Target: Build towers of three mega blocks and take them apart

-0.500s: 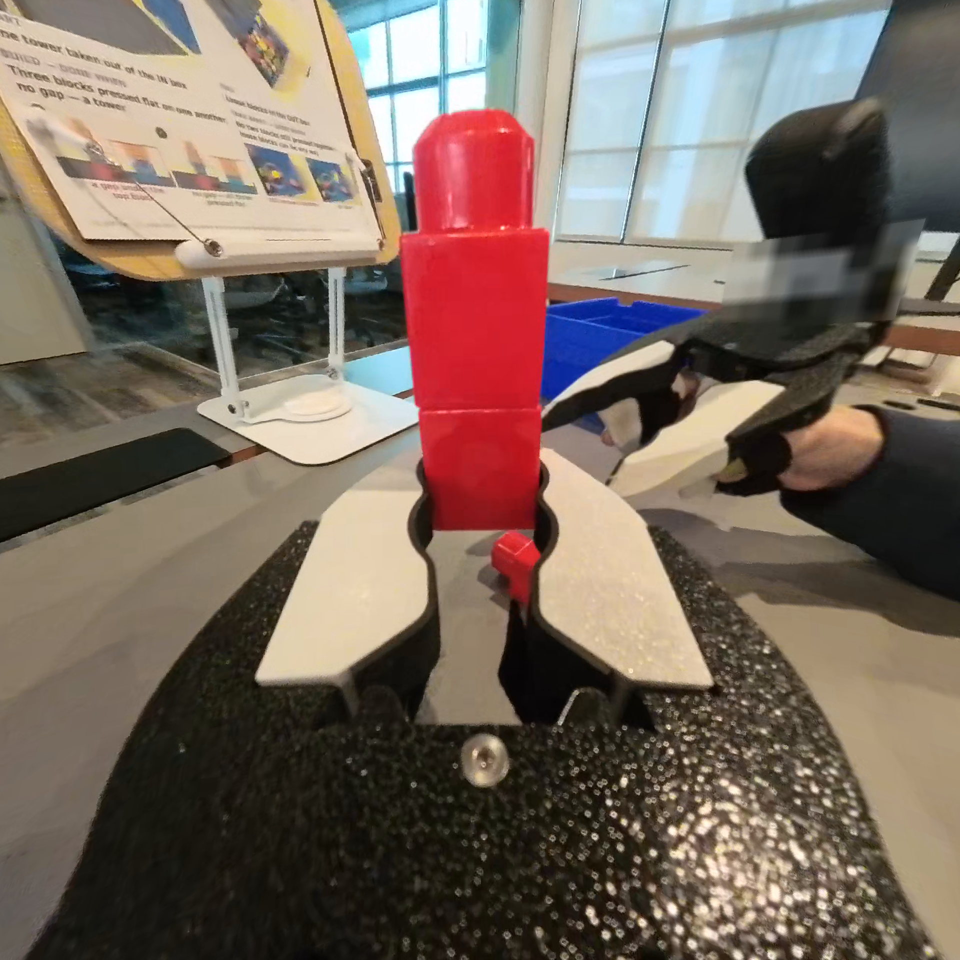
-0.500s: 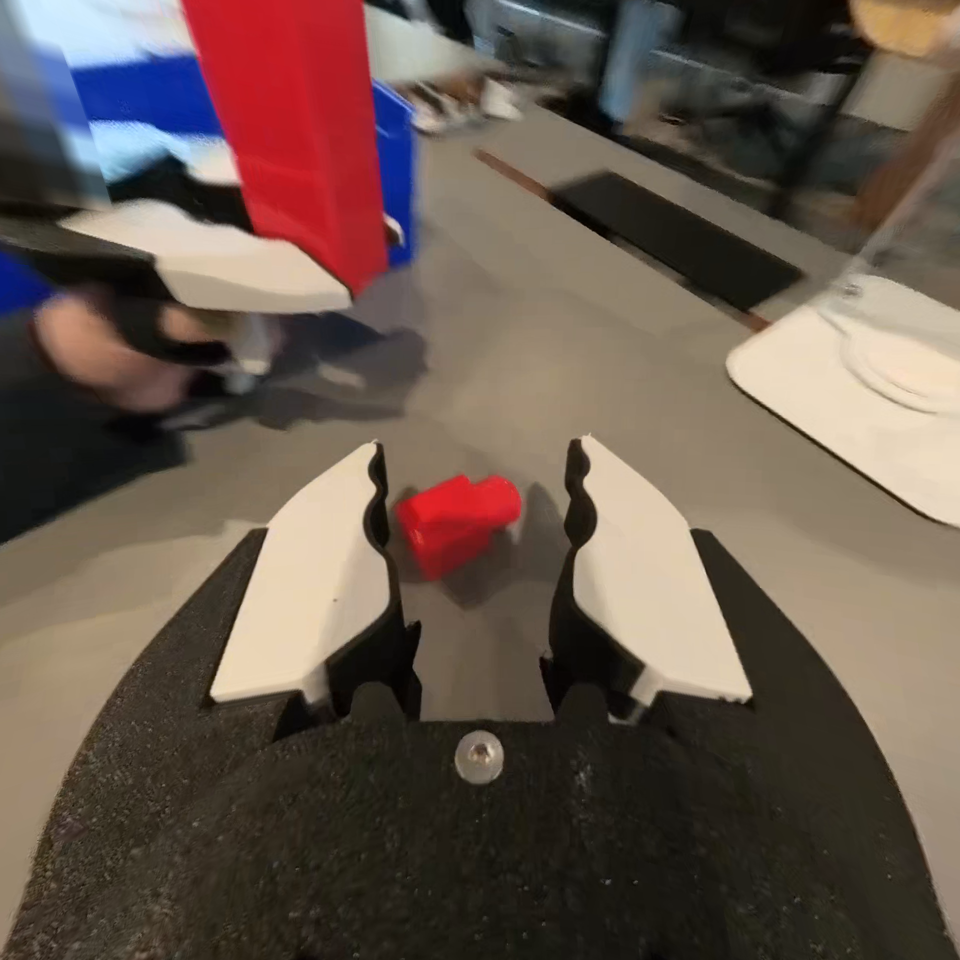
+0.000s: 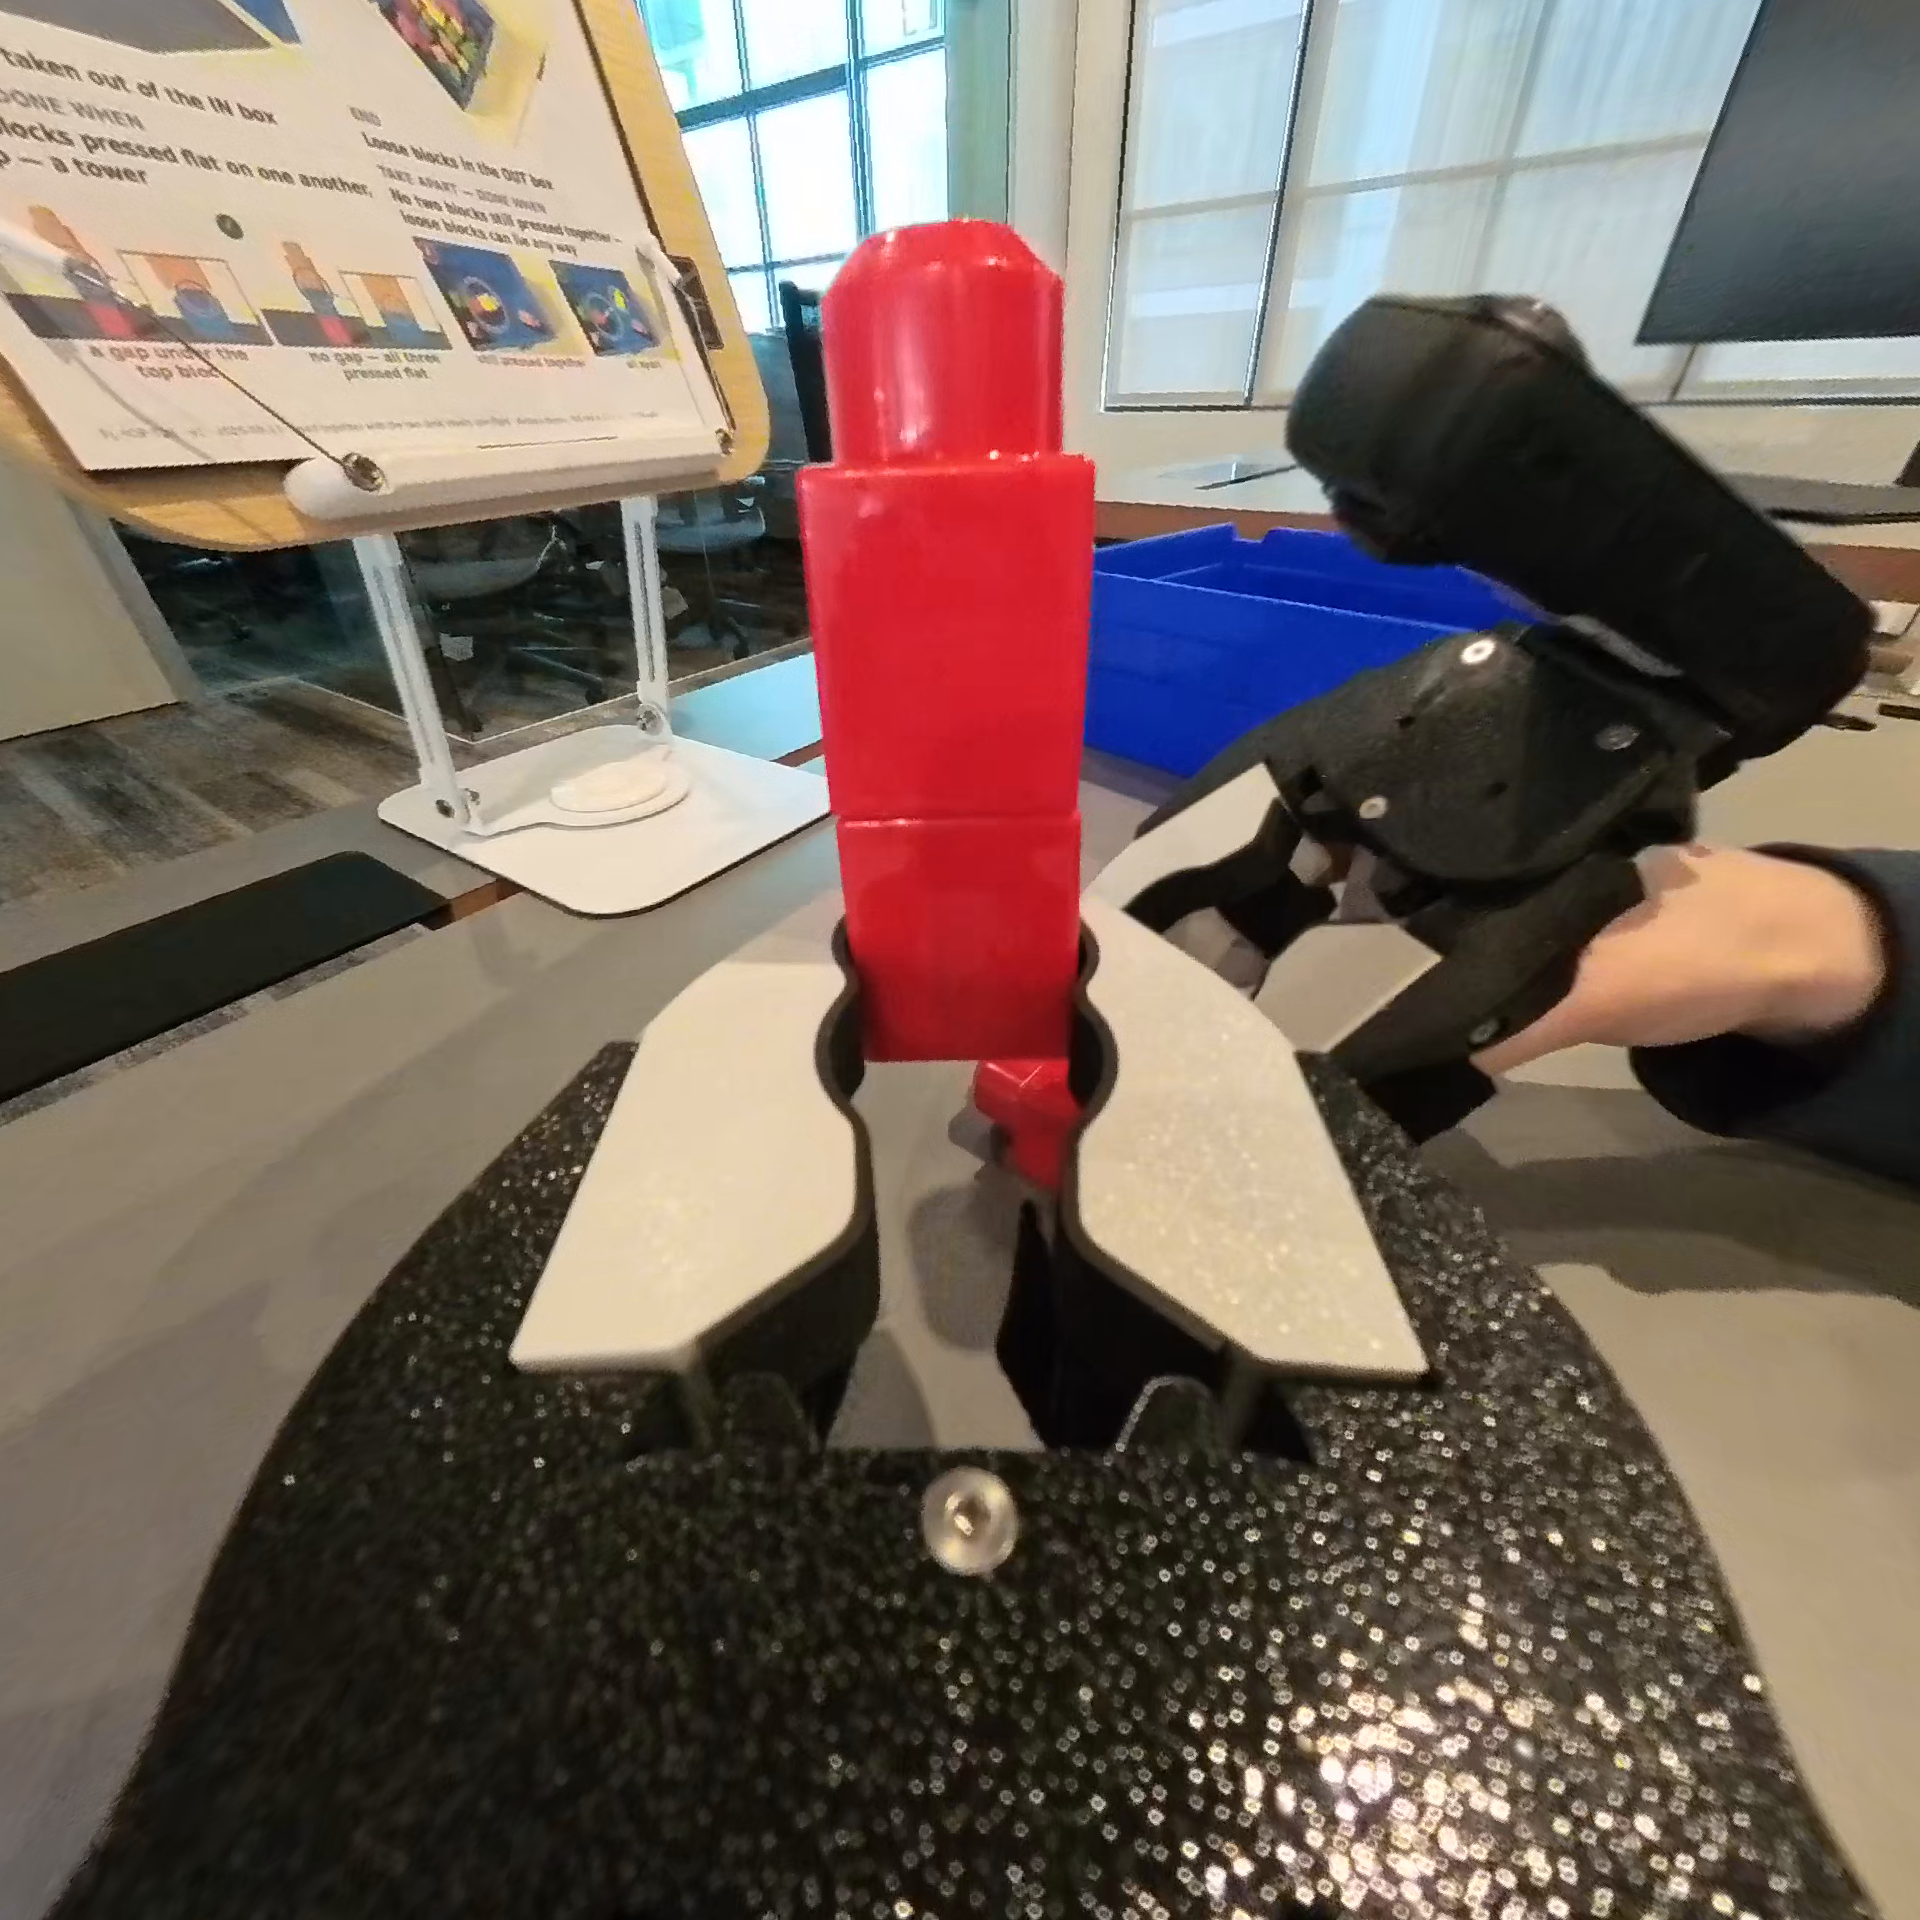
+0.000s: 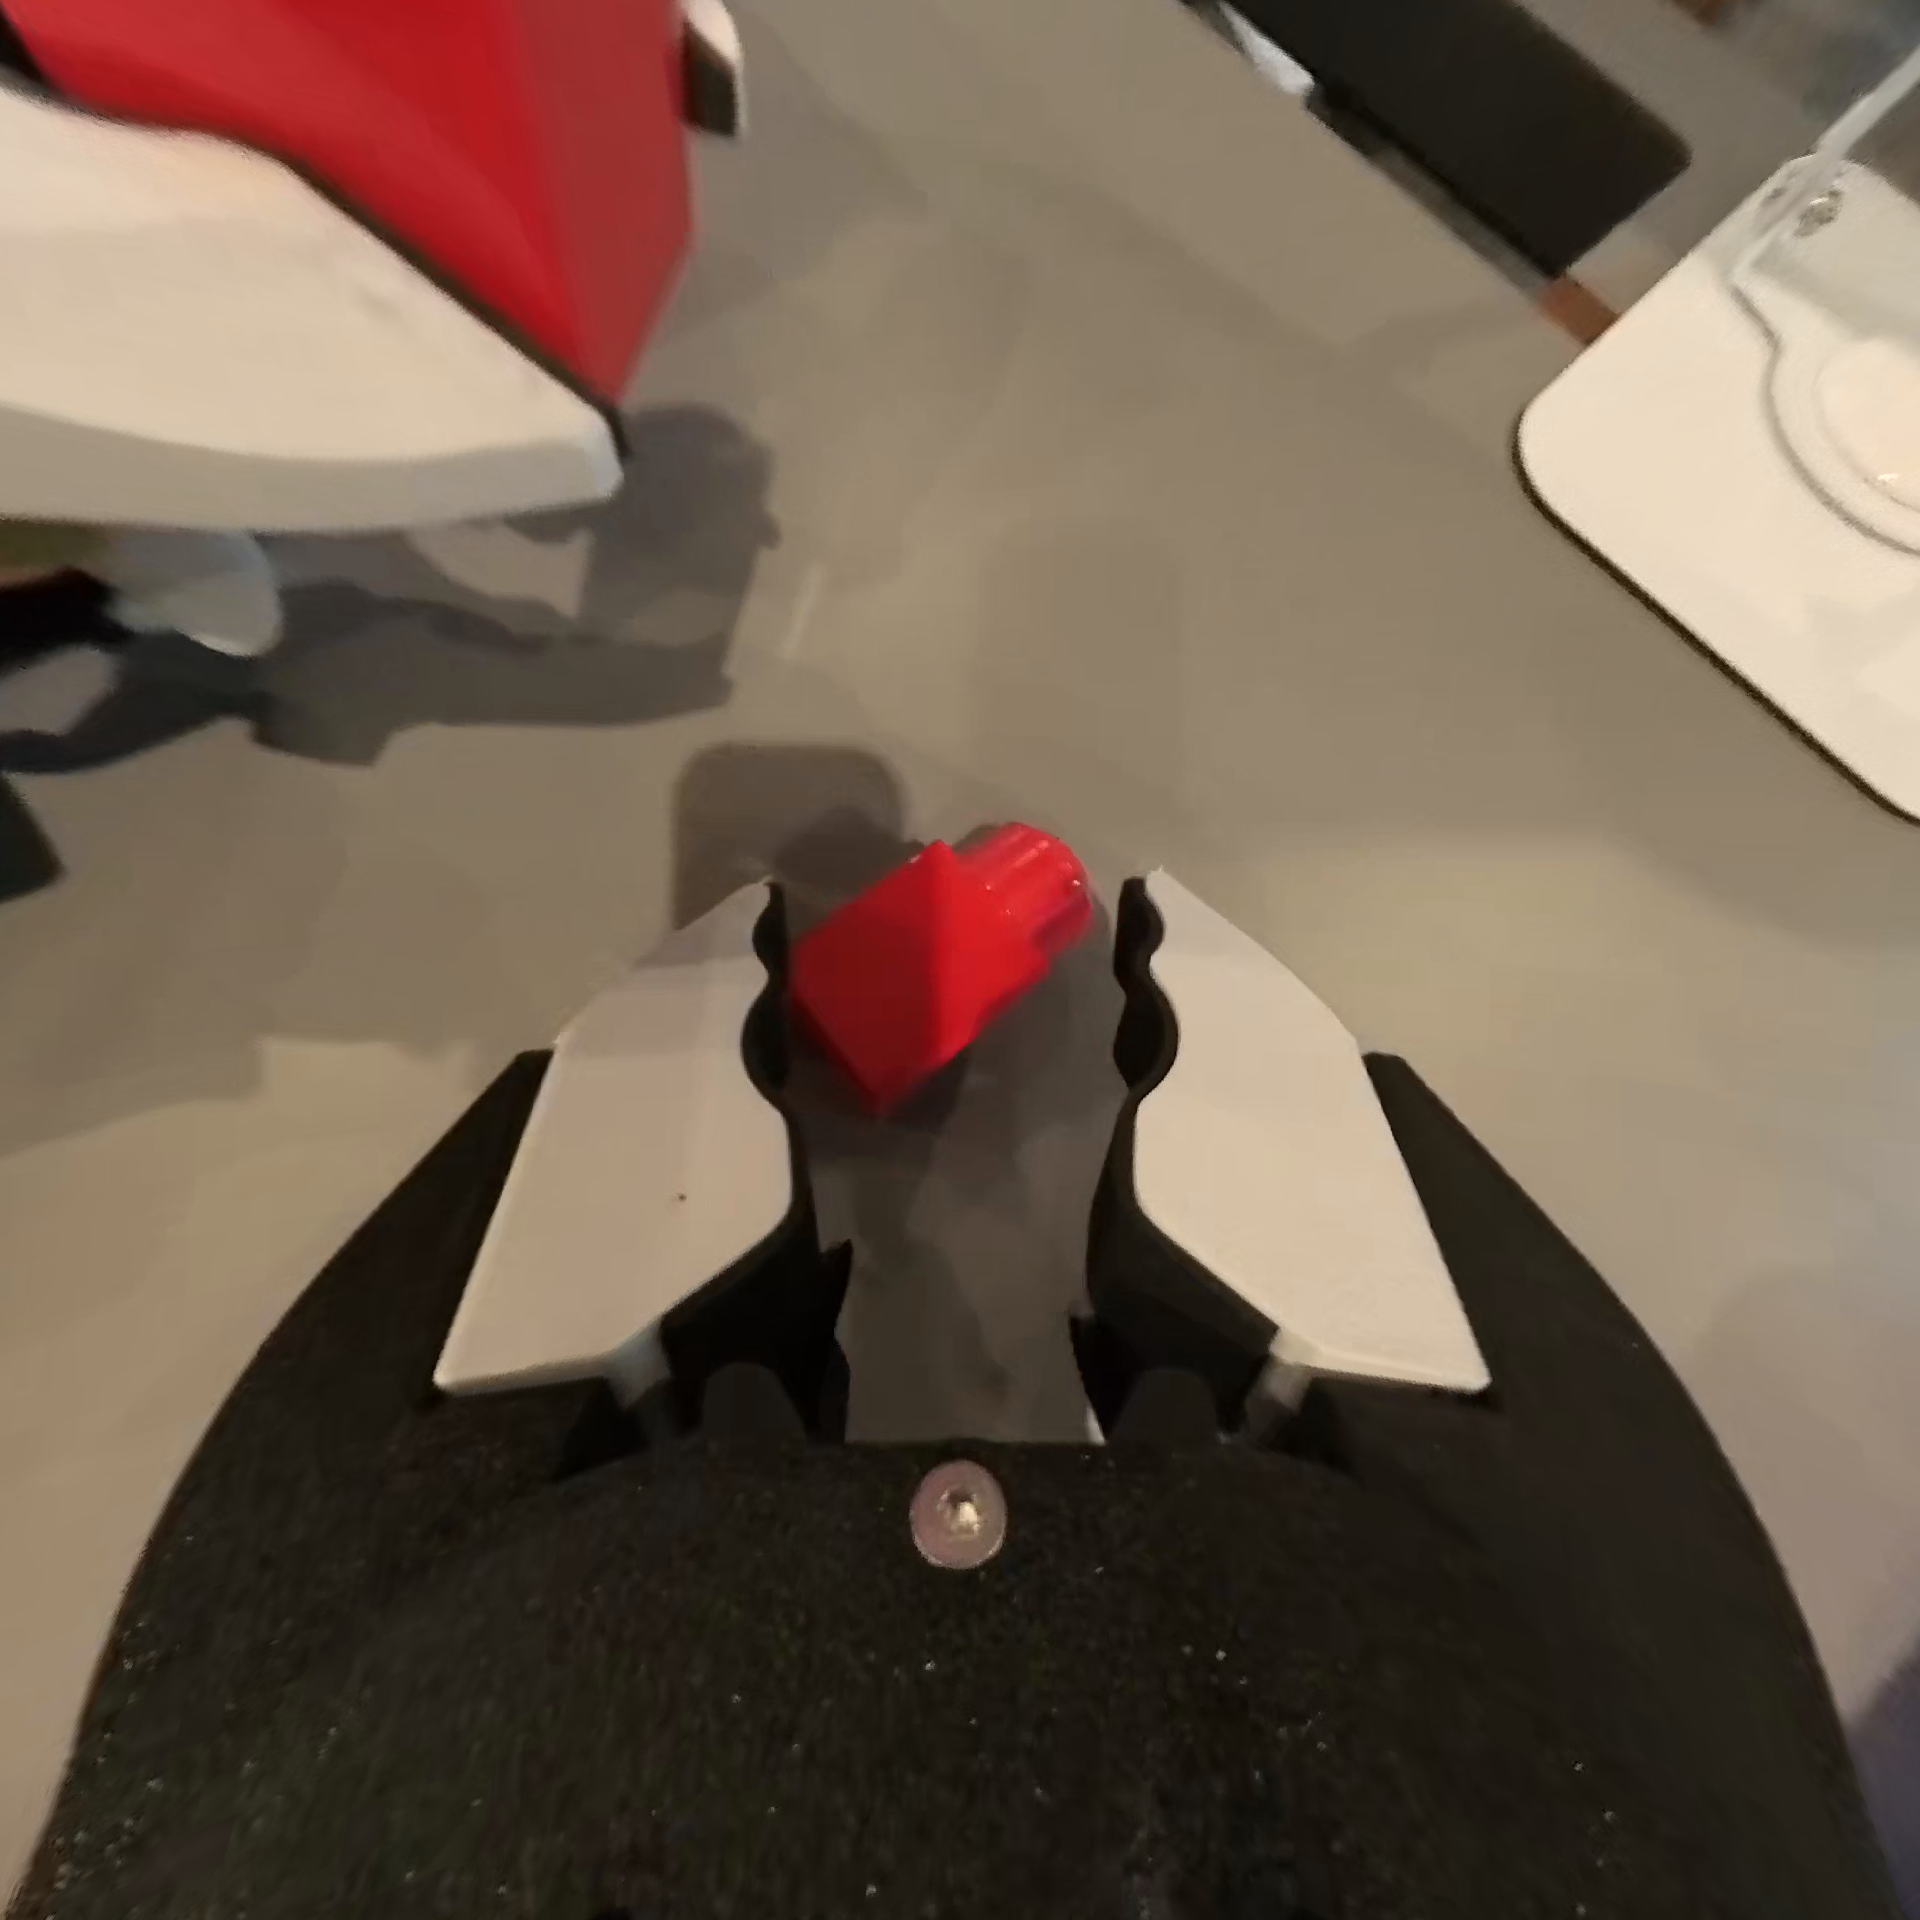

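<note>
My left gripper (image 3: 966,940) is shut on the bottom block of an upright red stack (image 3: 945,644). One seam shows in the stack, and a round stud tops it. The stack is held above the grey table (image 3: 312,1143). A loose red block (image 4: 914,987) lies on its side on the table, stud pointing away to the right. My right gripper (image 4: 951,894) is open, with one finger on each side of this block; whether they touch it cannot be told. In the left wrist view the right gripper (image 3: 1247,935) is just right of the stack, and the loose block (image 3: 1023,1127) shows below it.
A blue bin (image 3: 1247,644) stands behind the right gripper. An instruction board on a white stand (image 3: 613,821) is at the back left; its base (image 4: 1714,520) lies right of the right gripper. A black strip (image 3: 208,935) runs along the table's far edge. One gripper's finger ends stand about 9 cm off the other's.
My right gripper has moved forward and down, so the loose block now sits deeper between its fingers. My left gripper still holds the red stack, which now looms closer above the right gripper.
</note>
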